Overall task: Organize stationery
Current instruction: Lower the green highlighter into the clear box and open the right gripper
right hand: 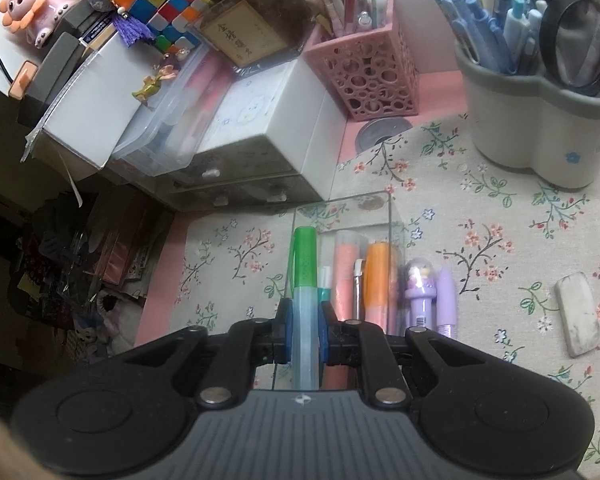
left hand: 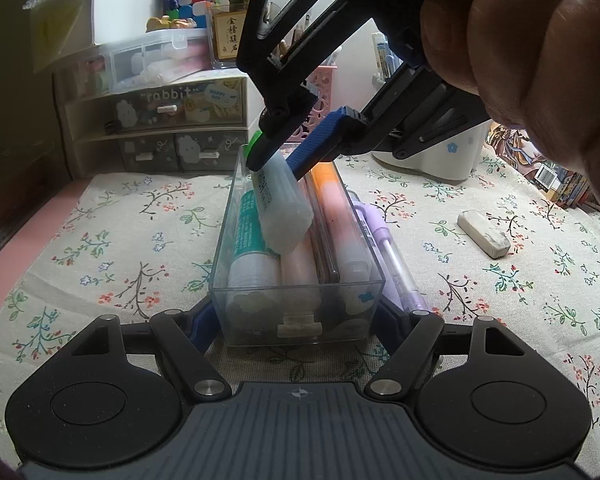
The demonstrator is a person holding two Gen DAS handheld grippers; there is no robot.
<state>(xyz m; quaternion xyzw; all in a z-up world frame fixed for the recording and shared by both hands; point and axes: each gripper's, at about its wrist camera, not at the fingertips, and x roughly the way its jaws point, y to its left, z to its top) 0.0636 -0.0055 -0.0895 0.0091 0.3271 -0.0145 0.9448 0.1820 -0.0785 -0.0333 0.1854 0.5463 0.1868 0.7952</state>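
A clear plastic drawer lies on the flowered cloth, holding a teal glue stick, a pink marker and an orange marker. My left gripper is closed around the drawer's near end. My right gripper is shut on a translucent pen with a green cap and holds it tilted over the drawer. In the right wrist view the gripper clamps that pen above the drawer.
Two purple pens lie beside the drawer's right wall. A white eraser lies further right. A drawer cabinet, a pink pen holder and a white pen cup stand at the back.
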